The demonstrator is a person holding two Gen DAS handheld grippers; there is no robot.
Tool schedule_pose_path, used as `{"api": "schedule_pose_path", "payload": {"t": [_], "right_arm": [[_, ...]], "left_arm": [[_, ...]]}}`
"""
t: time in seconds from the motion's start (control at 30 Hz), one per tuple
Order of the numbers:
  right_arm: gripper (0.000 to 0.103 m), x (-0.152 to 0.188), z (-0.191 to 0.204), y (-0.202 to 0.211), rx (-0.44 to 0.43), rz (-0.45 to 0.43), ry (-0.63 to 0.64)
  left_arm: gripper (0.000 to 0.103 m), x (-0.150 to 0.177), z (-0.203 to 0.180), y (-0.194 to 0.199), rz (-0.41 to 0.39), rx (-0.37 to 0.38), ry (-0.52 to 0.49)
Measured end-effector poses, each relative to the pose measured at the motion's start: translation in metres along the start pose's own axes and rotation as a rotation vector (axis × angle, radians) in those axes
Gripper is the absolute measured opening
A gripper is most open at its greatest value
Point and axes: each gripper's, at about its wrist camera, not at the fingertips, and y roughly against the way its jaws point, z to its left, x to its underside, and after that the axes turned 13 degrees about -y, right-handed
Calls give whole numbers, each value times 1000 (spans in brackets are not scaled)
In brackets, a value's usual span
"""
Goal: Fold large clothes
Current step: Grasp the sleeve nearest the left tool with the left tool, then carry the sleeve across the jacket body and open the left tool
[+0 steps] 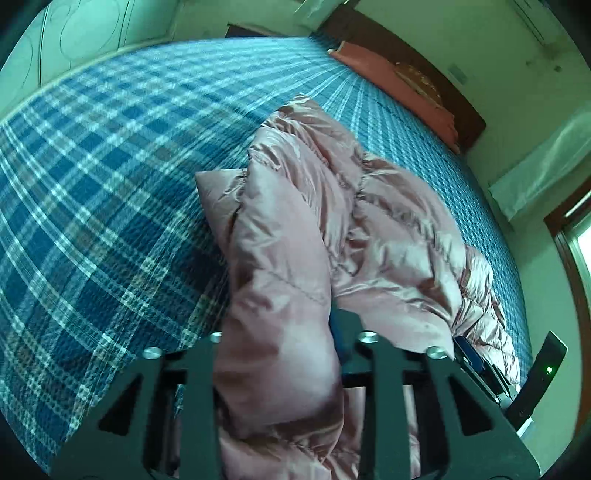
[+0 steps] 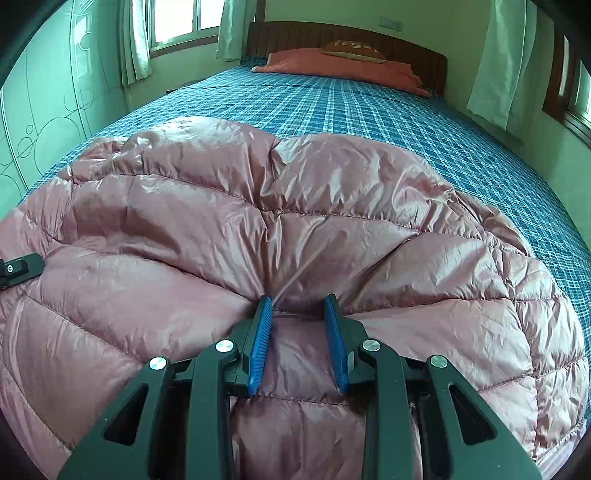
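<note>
A shiny pink quilted down jacket lies spread on the blue plaid bed. In the right wrist view my right gripper is shut on a pinch of its fabric, and the creases run in toward the blue pads. In the left wrist view a thick fold of the jacket stands up between the fingers of my left gripper, which is shut on it. The fabric hides the left finger; only a sliver of one blue pad shows. The right gripper's body sits at the jacket's far edge.
A salmon pillow and a brown cushion lie against the dark wooden headboard. A pale wardrobe stands left of the bed, with curtained windows behind and to the right. Bare plaid sheet stretches left of the jacket.
</note>
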Motion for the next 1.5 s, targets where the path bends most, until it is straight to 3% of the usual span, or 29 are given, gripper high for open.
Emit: {"api": "schedule_pose_path", "payload": {"t": [0.13,0.43,0.5,0.7,0.9,1.1,1.5], "right_arm": [[30,0,0,0,1,-1,-1],[31,-6,-6,3,-14,10,-20],[38,-12,-13,9,-20,11,-35],[39,-16,-58,45,-7,-38,-78],[39,-9,-125,75,106,-80,-109],[39,15,-165,84,209,-84,-119],[39,35,-179,55,147,-38,-160]], "left_arm": [[14,-5,-21,17,-47,-31,-68],[13,-19,-60,43,-98,-40,-163],[13,-21,-73,47,-105,-57,-199],[13,-20,-100,52,-122,-92,-281],[13,-21,-116,53,-125,-106,-309],[13,-19,-135,51,-125,-126,-355],[13,-9,-197,30,-94,-134,-497]]}}
